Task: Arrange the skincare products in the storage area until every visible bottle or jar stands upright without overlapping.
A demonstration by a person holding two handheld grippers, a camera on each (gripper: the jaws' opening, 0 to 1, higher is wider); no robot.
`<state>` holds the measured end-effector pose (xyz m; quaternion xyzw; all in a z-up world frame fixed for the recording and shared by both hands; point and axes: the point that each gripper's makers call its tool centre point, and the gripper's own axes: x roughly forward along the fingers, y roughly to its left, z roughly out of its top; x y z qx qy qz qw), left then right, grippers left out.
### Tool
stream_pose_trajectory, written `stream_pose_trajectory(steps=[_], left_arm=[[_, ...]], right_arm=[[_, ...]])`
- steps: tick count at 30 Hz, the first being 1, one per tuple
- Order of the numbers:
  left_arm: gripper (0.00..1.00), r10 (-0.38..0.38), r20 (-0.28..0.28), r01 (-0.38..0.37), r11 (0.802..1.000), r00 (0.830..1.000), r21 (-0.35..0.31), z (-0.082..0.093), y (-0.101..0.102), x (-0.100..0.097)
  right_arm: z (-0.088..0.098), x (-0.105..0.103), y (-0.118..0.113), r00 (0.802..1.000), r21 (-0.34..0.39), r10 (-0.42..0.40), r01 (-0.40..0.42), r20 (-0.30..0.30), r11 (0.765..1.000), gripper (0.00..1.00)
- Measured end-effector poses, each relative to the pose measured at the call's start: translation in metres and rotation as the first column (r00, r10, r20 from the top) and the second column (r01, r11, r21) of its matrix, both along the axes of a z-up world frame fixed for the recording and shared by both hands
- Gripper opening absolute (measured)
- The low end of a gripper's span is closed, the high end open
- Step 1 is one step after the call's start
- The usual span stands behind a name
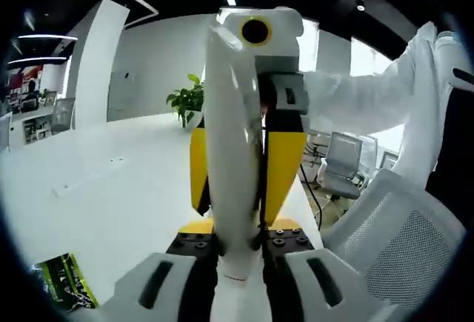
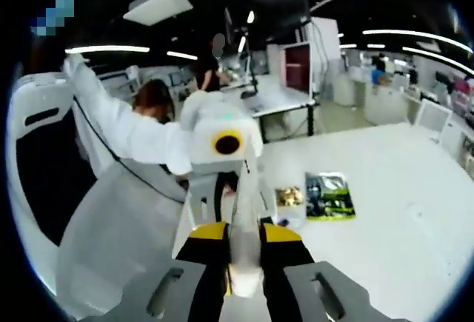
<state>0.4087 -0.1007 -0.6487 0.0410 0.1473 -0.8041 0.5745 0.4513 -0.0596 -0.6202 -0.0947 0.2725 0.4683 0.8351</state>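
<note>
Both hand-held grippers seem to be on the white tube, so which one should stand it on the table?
Probably left: the left hand-held gripper clamps the white tube near one end, with bare table right beside it.

White table [image 1: 111, 189] spans room. Potted green plant [image 1: 189, 102] at its far edge. Green printed packet [image 1: 67, 281] lies flat near table edge. White mesh chair [image 1: 392, 240] beside table, grey office chair [image 1: 344, 163] farther off. Small gold packet [image 2: 289, 196] lies just beside green packet. White pillar [image 1: 96, 63] behind table.
</note>
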Motion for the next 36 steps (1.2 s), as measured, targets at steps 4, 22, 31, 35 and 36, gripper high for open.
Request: stream_pose_trajectory(steps=[4, 22, 31, 35, 36], left_arm=[[0.2, 0.034, 0.036, -0.033, 0.999, 0.999, -0.036, 0.001, -0.005, -0.001], [0.2, 0.089, 0.132, -0.088, 0.996, 0.987, -0.01, -0.041, -0.025, 0.016], [0.21, 0.079, 0.143, -0.081, 0.997, 0.987, 0.009, -0.058, -0.037, 0.013], [0.22, 0.091, 0.146, -0.095, 0.995, 0.985, 0.02, -0.063, -0.037, 0.017], [0.22, 0.095, 0.137, -0.1, 0.995, 0.986, 0.025, -0.063, -0.036, 0.019]], right_arm=[[0.008, -0.001, -0.004, 1.0, -0.037, -0.001, 0.001, 0.018, 0.999, 0.09], [0.009, -0.003, -0.021, 0.985, -0.434, 0.165, -0.171, -0.051, 0.884, 0.0], [-0.003, -0.009, -0.03, 0.978, -0.484, 0.185, -0.211, -0.101, 0.849, 0.0], [-0.008, -0.011, -0.028, 0.969, -0.529, 0.227, -0.245, -0.1, 0.812, 0.0], [-0.01, -0.011, -0.028, 0.959, -0.552, 0.264, -0.274, -0.099, 0.788, 0.0]])
